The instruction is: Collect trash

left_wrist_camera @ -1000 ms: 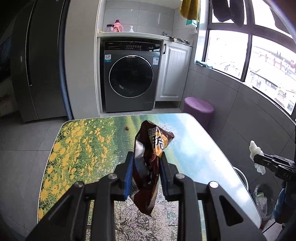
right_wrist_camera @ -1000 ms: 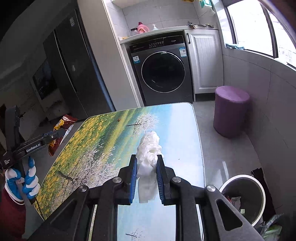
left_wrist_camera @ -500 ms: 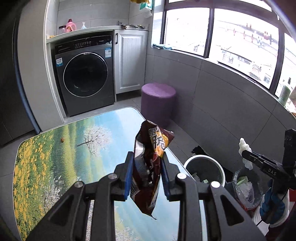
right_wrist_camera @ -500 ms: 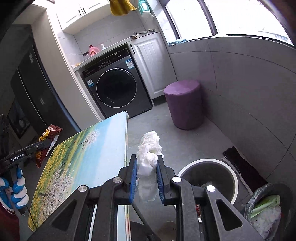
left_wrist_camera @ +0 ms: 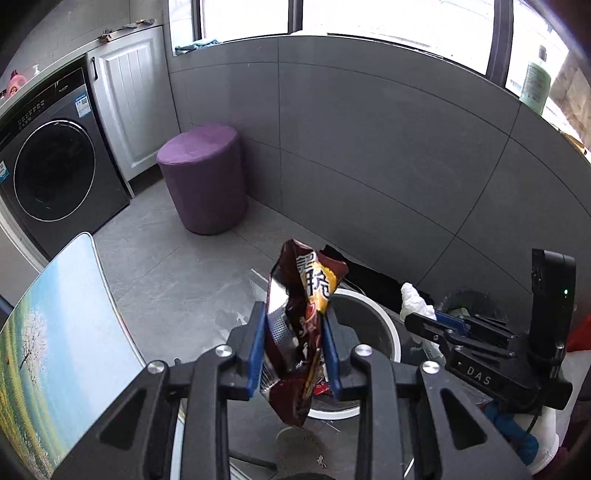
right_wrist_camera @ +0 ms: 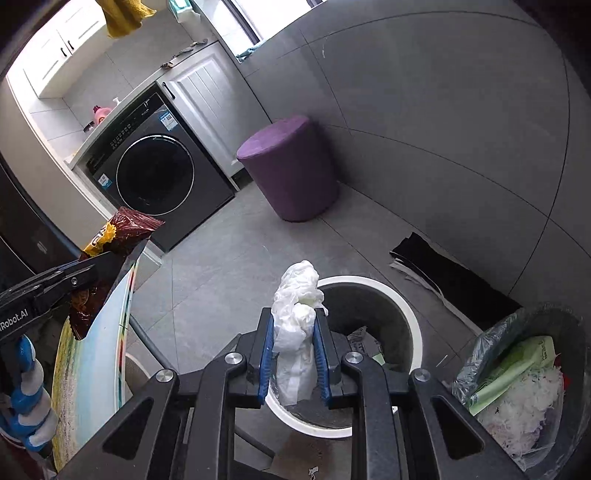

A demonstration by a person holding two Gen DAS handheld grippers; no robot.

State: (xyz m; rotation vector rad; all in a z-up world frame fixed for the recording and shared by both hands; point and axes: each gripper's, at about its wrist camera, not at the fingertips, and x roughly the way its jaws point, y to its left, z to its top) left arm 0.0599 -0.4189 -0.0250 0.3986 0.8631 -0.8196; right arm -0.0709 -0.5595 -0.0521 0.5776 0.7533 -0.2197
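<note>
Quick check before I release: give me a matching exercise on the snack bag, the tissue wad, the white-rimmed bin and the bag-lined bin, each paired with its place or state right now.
Things:
1. snack bag
2. tissue wad
3. white-rimmed bin
4. bag-lined bin

States:
A. nearly full, at far right
B. clamped in the right gripper
C. on the floor below both loads
D. clamped in the left gripper

Pairs: 1-D, 2-B, 3-C, 4-A

Daylight was admitted through the windows (left_wrist_camera: 369,18), which were blown out to white; the grey wall tiles (left_wrist_camera: 369,147) were evenly lit; soft shadows were cast on the floor (right_wrist_camera: 221,288); straight lines were bowed by fisheye distortion; corners were vignetted black; focus was held sharp throughout.
</note>
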